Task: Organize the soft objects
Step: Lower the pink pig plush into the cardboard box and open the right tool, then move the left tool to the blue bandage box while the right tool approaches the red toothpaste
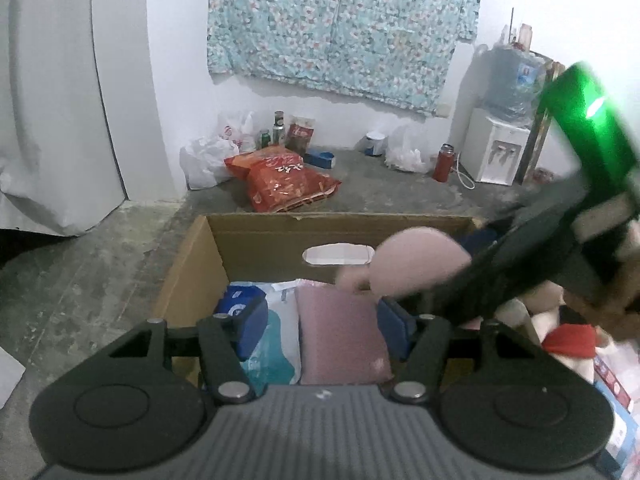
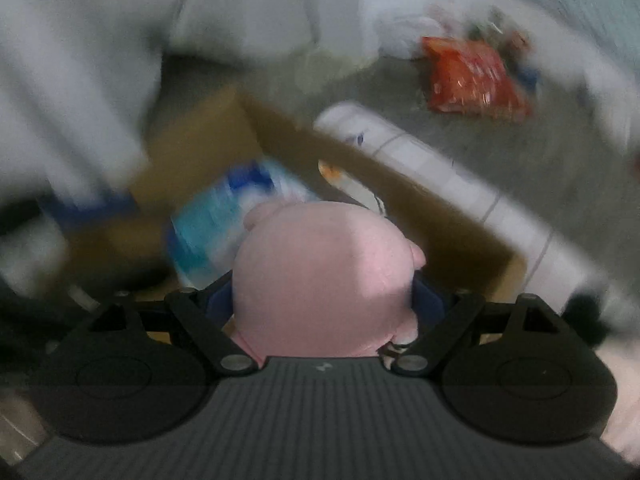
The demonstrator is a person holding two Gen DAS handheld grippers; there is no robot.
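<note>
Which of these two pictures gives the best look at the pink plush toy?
The right wrist view: the pink plush toy fills the middle, gripped between the right gripper pads, above the cardboard box. The left wrist view shows only part of it, blurred and partly hidden behind the right gripper's dark body.

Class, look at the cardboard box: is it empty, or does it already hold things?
Not empty. The open-topped cardboard box holds a pink cushion lying beside a blue-and-white soft pack. How much more room it has cannot be told.

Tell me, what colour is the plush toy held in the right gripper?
The plush toy is pale pink, clearest in the right wrist view.
</note>
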